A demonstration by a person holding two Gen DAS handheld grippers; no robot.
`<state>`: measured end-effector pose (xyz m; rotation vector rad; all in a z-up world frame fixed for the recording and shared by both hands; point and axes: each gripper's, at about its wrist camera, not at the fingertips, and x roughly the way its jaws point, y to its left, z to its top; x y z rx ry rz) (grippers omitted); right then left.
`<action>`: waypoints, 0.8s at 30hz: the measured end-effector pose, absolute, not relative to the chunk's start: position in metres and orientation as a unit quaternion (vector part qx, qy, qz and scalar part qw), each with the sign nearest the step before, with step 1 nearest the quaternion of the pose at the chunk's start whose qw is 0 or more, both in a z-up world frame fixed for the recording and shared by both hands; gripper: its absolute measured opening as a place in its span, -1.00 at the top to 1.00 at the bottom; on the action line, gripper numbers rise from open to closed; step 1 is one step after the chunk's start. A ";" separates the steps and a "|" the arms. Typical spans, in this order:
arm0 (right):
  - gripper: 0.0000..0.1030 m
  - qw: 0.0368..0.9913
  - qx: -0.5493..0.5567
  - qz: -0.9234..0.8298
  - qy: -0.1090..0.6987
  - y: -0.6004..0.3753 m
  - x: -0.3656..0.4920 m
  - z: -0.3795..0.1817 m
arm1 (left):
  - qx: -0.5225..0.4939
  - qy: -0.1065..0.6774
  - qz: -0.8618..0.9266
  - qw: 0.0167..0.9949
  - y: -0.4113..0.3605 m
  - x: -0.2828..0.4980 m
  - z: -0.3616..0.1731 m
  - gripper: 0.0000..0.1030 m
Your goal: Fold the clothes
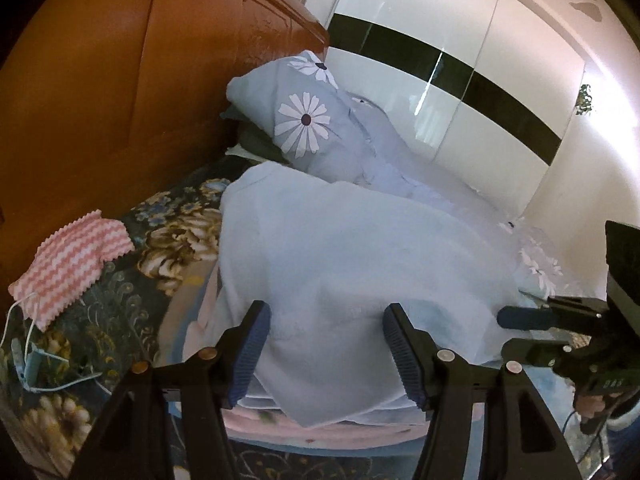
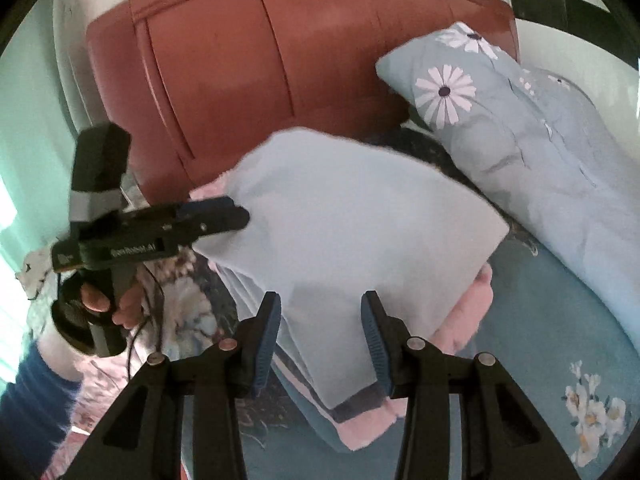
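Note:
A light blue garment (image 1: 352,248) (image 2: 352,232) lies folded on the bed, on top of a pink folded cloth (image 2: 464,312) (image 1: 320,432). My left gripper (image 1: 326,340) stands open over the blue garment's near edge, one finger on each side of a fold, with nothing clamped. It also shows at the left of the right wrist view as the left gripper (image 2: 236,214), its tips at the garment's far corner, held by a hand (image 2: 108,304). My right gripper (image 2: 322,336) is open above the garment's near corner. In the left wrist view the right gripper (image 1: 502,334) sits at the garment's right edge.
A brown headboard (image 1: 120,80) (image 2: 280,60) backs the bed. A blue daisy-print pillow (image 1: 312,120) (image 2: 500,120) lies behind the garment. A pink-and-white zigzag cloth (image 1: 72,264) and blue clips on a cord (image 1: 36,360) lie left on the floral sheet (image 1: 172,232). A white wardrobe (image 1: 460,60) stands behind.

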<state>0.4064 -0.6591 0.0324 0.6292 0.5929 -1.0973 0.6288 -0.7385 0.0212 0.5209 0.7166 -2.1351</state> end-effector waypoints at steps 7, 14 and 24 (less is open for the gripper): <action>0.16 0.770 0.284 -0.519 0.239 -0.635 0.402 0.051 | 0.185 0.265 -0.844 0.429 -0.705 0.627 0.037 -0.31; -0.01 0.765 0.270 -0.538 0.228 -0.590 0.405 0.035 | 0.143 0.297 -0.814 0.478 -0.652 0.623 -0.001 -0.66; -0.23 0.745 0.222 -0.593 0.209 -0.568 0.403 0.002 | 0.114 0.267 -0.763 0.577 -0.603 0.598 -0.024 -1.00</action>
